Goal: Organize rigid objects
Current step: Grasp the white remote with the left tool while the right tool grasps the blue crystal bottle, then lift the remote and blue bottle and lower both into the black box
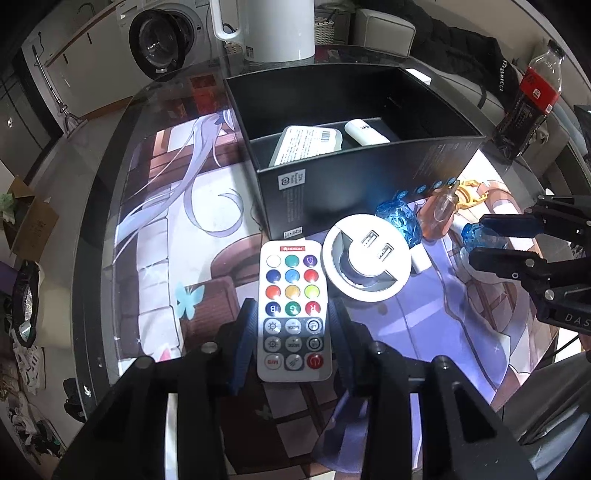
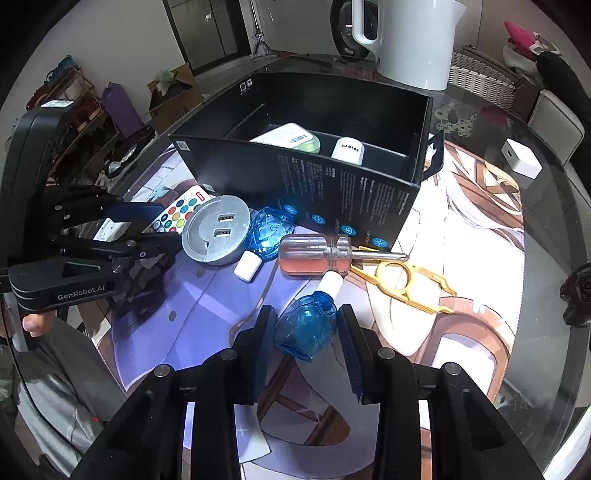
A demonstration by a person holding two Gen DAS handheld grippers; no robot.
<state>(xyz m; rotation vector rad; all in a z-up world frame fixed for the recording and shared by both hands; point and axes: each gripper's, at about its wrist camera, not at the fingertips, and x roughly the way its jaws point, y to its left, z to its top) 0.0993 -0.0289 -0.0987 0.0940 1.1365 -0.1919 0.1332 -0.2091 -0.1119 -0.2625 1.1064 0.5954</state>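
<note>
A white remote [image 1: 291, 273] with coloured buttons lies flat on the printed mat, and my left gripper [image 1: 293, 310] is shut on its sides. My right gripper [image 2: 306, 312] is shut on a blue faceted bottle [image 2: 306, 332] with a white neck, lying on the mat. Between the two grippers sit a round white USB hub [image 2: 218, 230], a second blue bottle [image 2: 267, 232] and a small white cap [image 2: 248, 266]. A stubby clear-handled screwdriver [image 2: 317, 256] and a yellow plastic tool [image 2: 406, 282] lie before the open black box [image 2: 295, 173], which holds two white items.
A white kettle [image 1: 266, 29] stands behind the box on the round glass table. A dark drink bottle [image 1: 532, 99] stands at the far right edge. A white charger cube [image 2: 521, 162] sits at the right. A person's sleeve and hand show behind the left gripper.
</note>
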